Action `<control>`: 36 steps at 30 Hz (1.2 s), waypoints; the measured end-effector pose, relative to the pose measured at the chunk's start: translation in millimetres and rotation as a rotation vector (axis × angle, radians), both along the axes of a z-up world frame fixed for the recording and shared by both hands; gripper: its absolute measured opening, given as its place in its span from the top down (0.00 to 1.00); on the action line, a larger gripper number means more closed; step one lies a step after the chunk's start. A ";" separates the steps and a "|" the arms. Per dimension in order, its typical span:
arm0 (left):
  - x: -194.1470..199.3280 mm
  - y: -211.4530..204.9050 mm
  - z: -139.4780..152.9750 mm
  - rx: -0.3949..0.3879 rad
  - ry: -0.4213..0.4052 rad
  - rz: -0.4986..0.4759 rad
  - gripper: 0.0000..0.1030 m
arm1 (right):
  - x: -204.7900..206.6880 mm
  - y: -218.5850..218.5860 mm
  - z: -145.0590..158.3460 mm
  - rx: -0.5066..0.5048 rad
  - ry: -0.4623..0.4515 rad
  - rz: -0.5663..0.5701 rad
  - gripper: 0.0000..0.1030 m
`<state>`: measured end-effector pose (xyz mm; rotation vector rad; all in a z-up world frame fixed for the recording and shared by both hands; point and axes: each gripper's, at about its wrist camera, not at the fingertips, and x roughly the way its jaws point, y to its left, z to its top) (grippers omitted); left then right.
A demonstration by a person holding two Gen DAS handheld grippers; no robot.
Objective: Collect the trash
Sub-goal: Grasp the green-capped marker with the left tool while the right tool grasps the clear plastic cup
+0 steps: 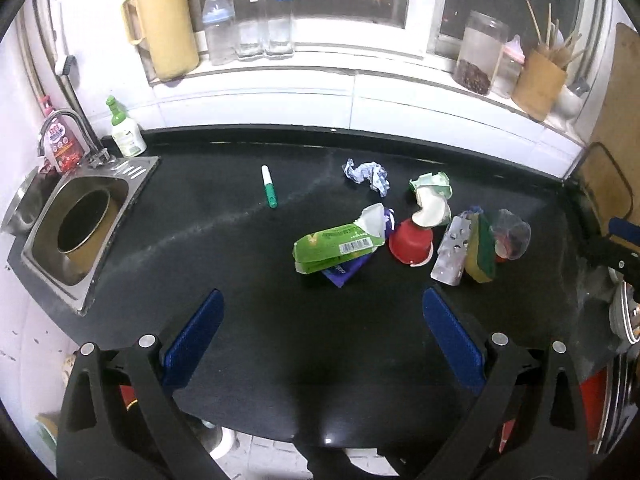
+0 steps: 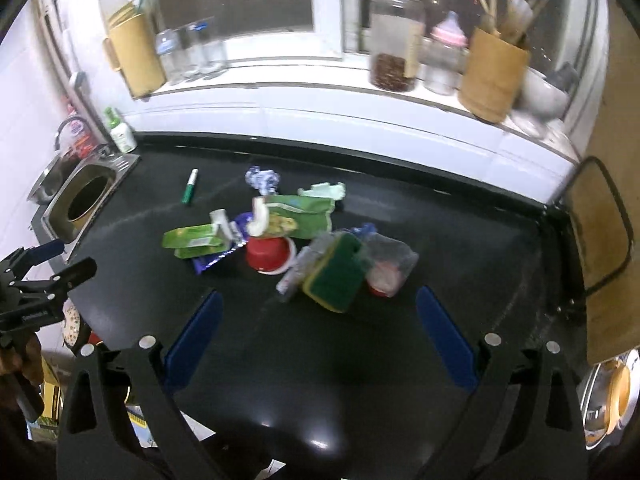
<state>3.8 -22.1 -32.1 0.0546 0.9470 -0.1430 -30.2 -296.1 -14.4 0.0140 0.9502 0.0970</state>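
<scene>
Lying torn and crumpled, green wrapper (image 1: pixel 336 245), red cup (image 1: pixel 412 243) overturned

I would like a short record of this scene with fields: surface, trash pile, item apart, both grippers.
surface: black countertop beside a sink
trash pile: green wrapper, red cup, sponge, crumpled paper
item apart: green marker, lying alone left of the pile
left gripper: open, holding nothing
right gripper: open, holding nothing

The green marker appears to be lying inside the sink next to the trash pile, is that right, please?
Not quite: the green marker lies on the black counter, between the sink and the trash pile, touching neither. The left wrist view shows it clearly.
</scene>
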 end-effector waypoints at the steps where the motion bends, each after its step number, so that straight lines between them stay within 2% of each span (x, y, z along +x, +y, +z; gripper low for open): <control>1: 1.4 -1.4 -1.0 -0.002 0.005 0.001 0.06 | 0.0 -4.6 -0.7 0.003 0.001 -0.005 0.09; 10: 20.9 0.7 -11.9 0.015 0.025 0.015 0.06 | 7.0 -22.4 -10.8 0.000 0.013 -0.018 0.09; 18: 76.6 13.5 -38.4 0.029 0.050 0.049 0.06 | 41.7 -39.2 -57.5 0.009 0.084 -0.022 0.09; 21: 106.2 17.4 -53.0 0.026 0.061 0.067 0.06 | 56.3 -45.3 -76.4 0.026 0.116 -0.039 0.09; 25: 147.2 19.4 -79.6 0.065 0.076 0.079 0.06 | 79.3 -48.4 -98.6 0.035 0.147 -0.044 0.09; 31: 205.3 26.2 -124.1 0.073 0.123 0.095 0.06 | 117.4 -52.1 -135.3 0.015 0.206 -0.045 0.09; 36: 246.7 33.9 -156.0 0.064 0.165 0.099 0.07 | 141.0 -61.7 -158.7 0.047 0.266 -0.079 0.09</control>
